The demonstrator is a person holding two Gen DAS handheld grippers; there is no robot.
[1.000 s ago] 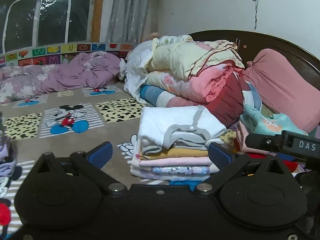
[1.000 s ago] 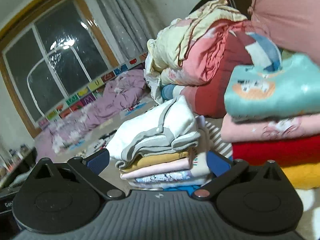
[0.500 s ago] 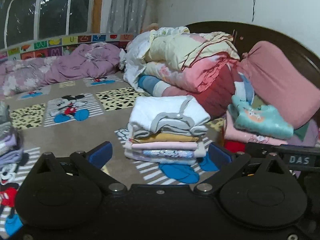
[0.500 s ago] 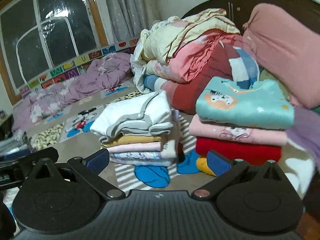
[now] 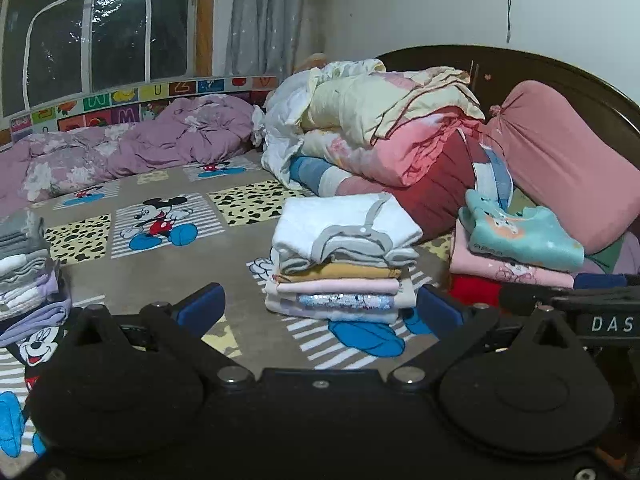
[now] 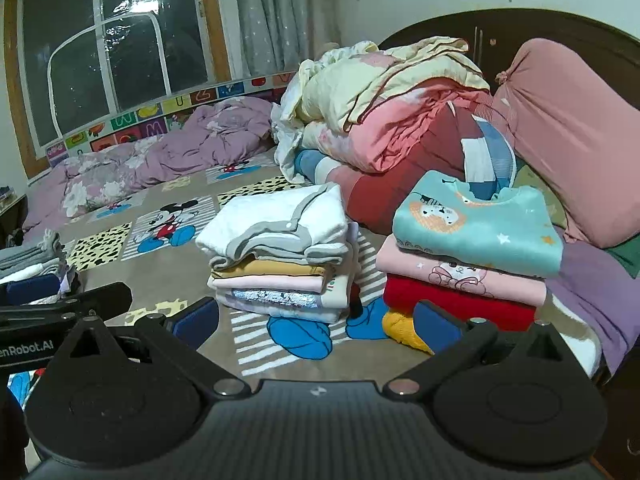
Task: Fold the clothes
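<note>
A stack of folded clothes (image 5: 344,264) (image 6: 280,264) topped by a white garment with grey trim rests on the Mickey Mouse bedspread (image 5: 160,224) (image 6: 168,228). To its right stands a second folded stack (image 5: 516,248) (image 6: 468,264) with a teal top above pink, red and yellow pieces. A third folded pile (image 5: 28,272) (image 6: 32,268) lies at the left edge. My left gripper (image 5: 320,308) is open and empty, a little short of the middle stack. My right gripper (image 6: 316,320) is open and empty too, hovering before both stacks.
A heap of folded quilts (image 5: 380,128) (image 6: 384,108) and a pink bolster (image 5: 568,160) (image 6: 568,128) lean on the dark headboard (image 5: 520,64). A purple duvet (image 5: 132,148) (image 6: 160,152) lies along the window wall. The other gripper's body (image 5: 580,308) (image 6: 52,312) shows at each view's edge.
Both grippers have pulled back and away from the middle stack, which now looks smaller and farther off. Both stayed open. The left pile has come into view.
</note>
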